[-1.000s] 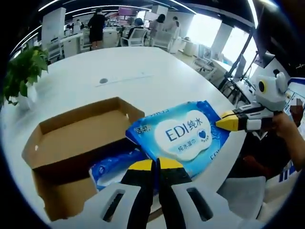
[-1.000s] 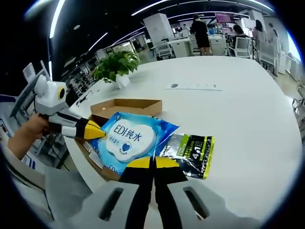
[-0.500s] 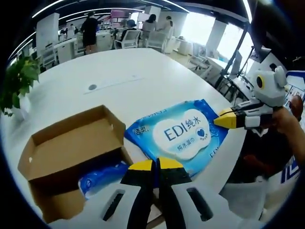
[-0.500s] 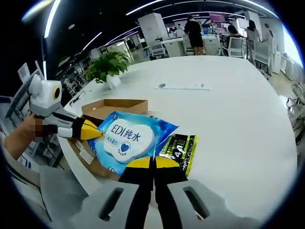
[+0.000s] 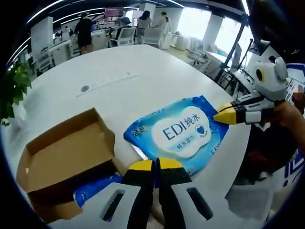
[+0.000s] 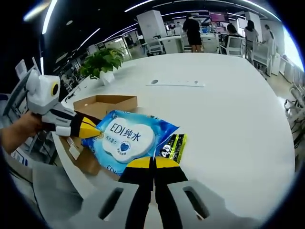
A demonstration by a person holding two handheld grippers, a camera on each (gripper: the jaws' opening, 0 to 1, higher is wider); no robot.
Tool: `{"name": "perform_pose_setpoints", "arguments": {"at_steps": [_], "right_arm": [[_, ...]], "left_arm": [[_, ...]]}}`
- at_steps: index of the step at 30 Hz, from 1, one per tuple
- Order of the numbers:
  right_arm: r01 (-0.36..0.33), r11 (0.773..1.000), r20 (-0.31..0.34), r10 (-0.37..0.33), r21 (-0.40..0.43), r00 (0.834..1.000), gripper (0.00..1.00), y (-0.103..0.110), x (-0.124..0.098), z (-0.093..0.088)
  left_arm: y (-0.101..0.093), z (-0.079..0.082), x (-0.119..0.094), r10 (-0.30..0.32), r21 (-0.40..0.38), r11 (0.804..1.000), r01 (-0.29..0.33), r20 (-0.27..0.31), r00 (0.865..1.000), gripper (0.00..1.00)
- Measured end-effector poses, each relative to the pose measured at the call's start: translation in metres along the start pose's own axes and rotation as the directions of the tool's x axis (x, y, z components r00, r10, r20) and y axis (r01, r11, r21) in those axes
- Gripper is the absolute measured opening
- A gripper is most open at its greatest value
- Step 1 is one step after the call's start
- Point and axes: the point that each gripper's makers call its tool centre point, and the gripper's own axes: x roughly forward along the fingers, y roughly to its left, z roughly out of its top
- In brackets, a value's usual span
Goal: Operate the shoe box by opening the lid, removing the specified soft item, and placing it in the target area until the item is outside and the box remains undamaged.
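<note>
Left gripper view: left gripper (image 5: 153, 167) clamped on the near edge of the blue wipes pack (image 5: 181, 133), right gripper (image 5: 224, 116) pinching its far corner, likely to keep the soft pack flat and carried clear of the open shoe box (image 5: 62, 152). Long axis spans between grippers.

Right gripper view: pack (image 6: 126, 138) hangs just above the white table (image 6: 228, 109), printed face up, beside the box (image 6: 102, 105); a green-black packet (image 6: 174, 148) lies partly under it, contact unclear.

White left gripper (image 5: 155, 164) and right gripper (image 6: 153, 163) bodies, black fingers (image 5: 141, 188) tipped yellow.
</note>
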Motion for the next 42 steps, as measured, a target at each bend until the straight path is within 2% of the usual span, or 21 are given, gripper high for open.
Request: {"name": "perform_pose_setpoints", "arguments": {"at_steps": [11, 21, 35, 42], "right_arm": [[0.002, 1.0, -0.043, -0.001, 0.024, 0.999, 0.0, -0.019, 0.022, -0.012], [0.01, 1.0, -0.065, -0.01, 0.0, 0.998, 0.0, -0.031, 0.038, -0.019], [0.012, 1.0, -0.055, -0.012, -0.004, 0.998, 0.0, -0.041, 0.053, -0.023], [0.019, 1.0, -0.038, -0.018, 0.018, 0.999, 0.0, -0.046, 0.056, -0.027]], "left_arm": [[0.003, -0.004, 0.029, 0.023, 0.091, 0.996, -0.016, -0.08, 0.996, 0.0], [0.007, -0.014, 0.052, 0.046, 0.161, 0.987, -0.021, -0.149, 0.988, 0.0], [0.012, -0.023, 0.068, 0.078, 0.242, 0.97, -0.031, -0.188, 0.979, 0.0], [0.012, -0.023, 0.071, 0.087, 0.273, 0.961, -0.034, -0.184, 0.979, 0.0]]}}
